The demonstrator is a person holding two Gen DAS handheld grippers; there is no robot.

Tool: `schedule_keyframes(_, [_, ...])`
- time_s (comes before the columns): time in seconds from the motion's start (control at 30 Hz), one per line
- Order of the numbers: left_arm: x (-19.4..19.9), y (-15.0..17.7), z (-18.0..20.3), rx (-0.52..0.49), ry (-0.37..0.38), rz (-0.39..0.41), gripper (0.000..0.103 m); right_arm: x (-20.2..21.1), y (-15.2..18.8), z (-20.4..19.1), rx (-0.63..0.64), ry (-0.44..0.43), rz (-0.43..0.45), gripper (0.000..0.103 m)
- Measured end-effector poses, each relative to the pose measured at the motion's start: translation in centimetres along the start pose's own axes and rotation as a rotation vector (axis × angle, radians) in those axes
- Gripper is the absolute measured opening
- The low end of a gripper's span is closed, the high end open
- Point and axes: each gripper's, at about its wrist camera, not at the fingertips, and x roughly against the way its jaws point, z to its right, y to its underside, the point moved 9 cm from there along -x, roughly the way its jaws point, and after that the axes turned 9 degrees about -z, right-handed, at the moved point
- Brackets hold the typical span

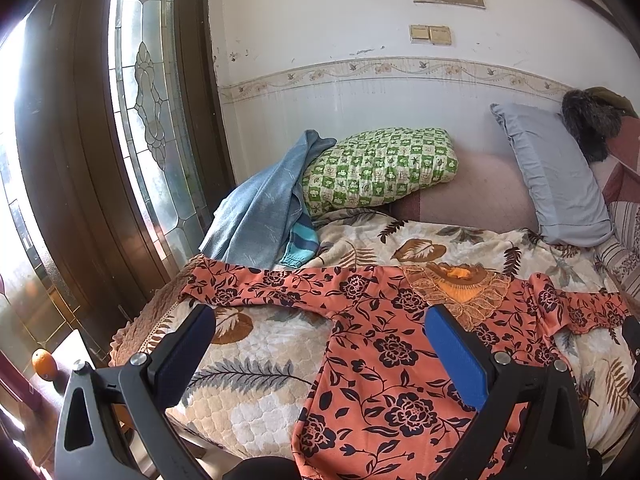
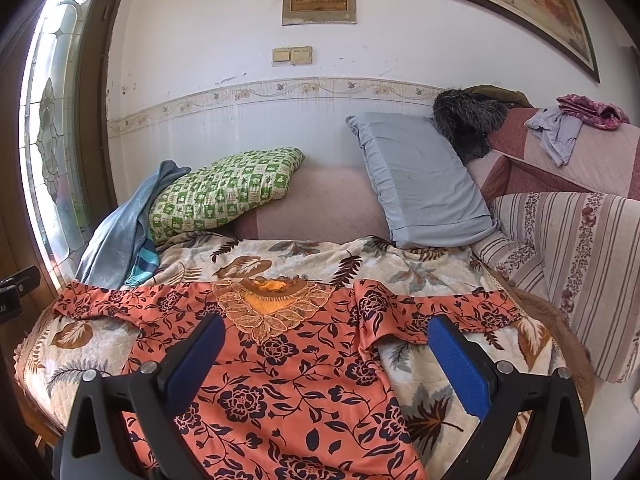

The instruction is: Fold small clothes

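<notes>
An orange top with dark flower print (image 1: 384,352) (image 2: 288,384) lies flat on the leaf-patterned blanket (image 1: 256,364) (image 2: 436,376), both sleeves spread out sideways, its lace collar (image 1: 460,288) (image 2: 272,304) toward the wall. My left gripper (image 1: 320,322) hovers open above the garment's left side, below the left sleeve (image 1: 256,286). My right gripper (image 2: 326,330) hangs open over the right half of the body, near the right sleeve (image 2: 440,308). Nothing sits between either pair of blue pads (image 1: 456,356) (image 2: 460,364).
Behind the top lie a blue cloth (image 1: 260,216) (image 2: 116,236), a green checked pillow (image 1: 380,168) (image 2: 224,192) and a grey pillow (image 1: 556,176) (image 2: 420,180). A wooden door with leaded glass (image 1: 148,112) stands left. A striped sofa cushion (image 2: 576,268) borders the right. An orange (image 1: 42,362) sits low left.
</notes>
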Motion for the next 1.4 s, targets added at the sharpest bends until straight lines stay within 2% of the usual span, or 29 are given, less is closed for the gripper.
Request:
schedule_keyframes(1.2, [-1.6, 1.2, -0.2, -0.005, 0.011, -0.033, 0.103, -0.9, 1.2, 0.2, -0.001, 0.005, -0.033, 0.102])
schedule_keyframes(1.3, [-2.6, 1.6, 0.1, 0.001, 0.04, -0.059, 0.103, -1.1, 1.2, 0.7, -0.008, 0.012, -0.033, 0.102])
schedule_keyframes(1.4, [-4.5, 3.1, 0.7, 0.006, 0.093, -0.136, 0.103, -1.4, 1.0, 2.3, -0.022, 0.04, -0.028, 0.102])
